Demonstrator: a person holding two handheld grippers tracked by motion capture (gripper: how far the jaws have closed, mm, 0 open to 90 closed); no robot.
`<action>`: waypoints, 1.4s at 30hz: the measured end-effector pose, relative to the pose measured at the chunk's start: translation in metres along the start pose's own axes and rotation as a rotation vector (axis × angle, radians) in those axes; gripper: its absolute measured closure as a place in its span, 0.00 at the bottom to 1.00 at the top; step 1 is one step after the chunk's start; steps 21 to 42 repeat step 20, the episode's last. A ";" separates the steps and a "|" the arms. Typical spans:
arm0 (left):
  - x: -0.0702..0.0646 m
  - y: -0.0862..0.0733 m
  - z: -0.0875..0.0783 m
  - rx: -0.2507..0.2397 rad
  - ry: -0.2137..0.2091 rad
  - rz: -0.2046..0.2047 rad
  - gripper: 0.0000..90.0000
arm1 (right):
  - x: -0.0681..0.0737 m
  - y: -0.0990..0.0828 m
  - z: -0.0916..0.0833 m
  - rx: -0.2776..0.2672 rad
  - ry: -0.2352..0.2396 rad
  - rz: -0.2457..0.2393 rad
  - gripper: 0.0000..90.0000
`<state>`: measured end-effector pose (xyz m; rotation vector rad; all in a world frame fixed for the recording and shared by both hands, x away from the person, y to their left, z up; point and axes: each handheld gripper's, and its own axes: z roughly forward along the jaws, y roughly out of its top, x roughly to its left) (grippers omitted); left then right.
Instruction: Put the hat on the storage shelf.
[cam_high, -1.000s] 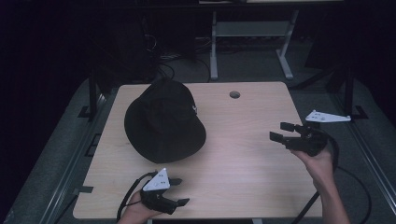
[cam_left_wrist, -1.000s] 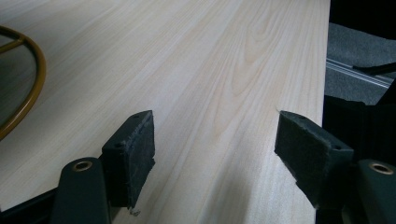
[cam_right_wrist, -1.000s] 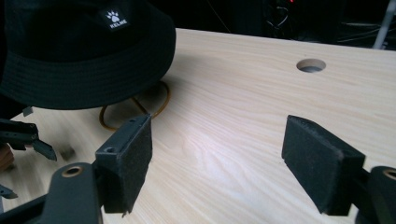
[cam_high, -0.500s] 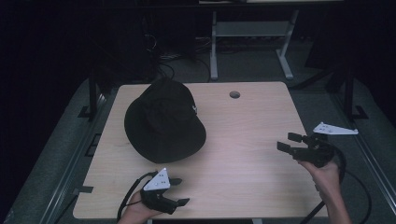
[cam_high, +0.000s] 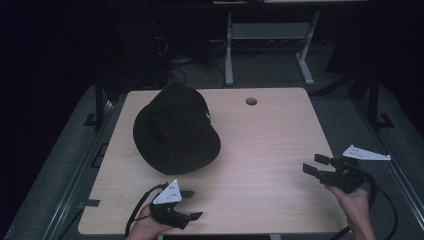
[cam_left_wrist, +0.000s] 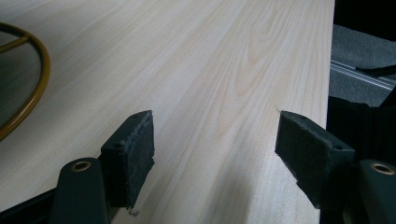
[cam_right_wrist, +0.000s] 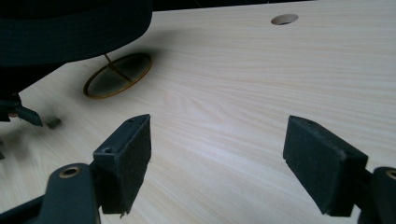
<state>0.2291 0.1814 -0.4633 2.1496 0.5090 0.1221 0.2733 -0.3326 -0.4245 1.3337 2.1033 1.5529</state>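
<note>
Black hat (cam_high: 176, 131) hides its gold stand (cam_right_wrist: 117, 74) (mostly)

Dim lab: bare wooden table (cam_high: 280, 150), metal frame (cam_high: 265, 35), floor cables (cam_high: 192, 65).

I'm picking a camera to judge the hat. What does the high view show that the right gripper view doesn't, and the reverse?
The high view adds the black hat's full outline from above, with the left gripper at the near edge and the right gripper at the right edge, both apart from the hat. The right gripper view adds a gold ring on the table beneath the raised hat. Both share the hat, the wooden tabletop and its round hole.
</note>
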 end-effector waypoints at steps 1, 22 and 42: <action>0.000 0.000 0.000 -0.001 0.001 -0.001 0.31 | 0.000 -0.002 -0.001 -0.003 -0.001 -0.001 0.25; 0.001 0.000 -0.001 -0.015 0.010 0.000 0.31 | 0.024 -0.042 -0.022 -0.043 -0.018 -0.017 0.24; 0.001 0.000 -0.001 -0.015 0.010 0.000 0.31 | 0.024 -0.042 -0.022 -0.043 -0.018 -0.017 0.24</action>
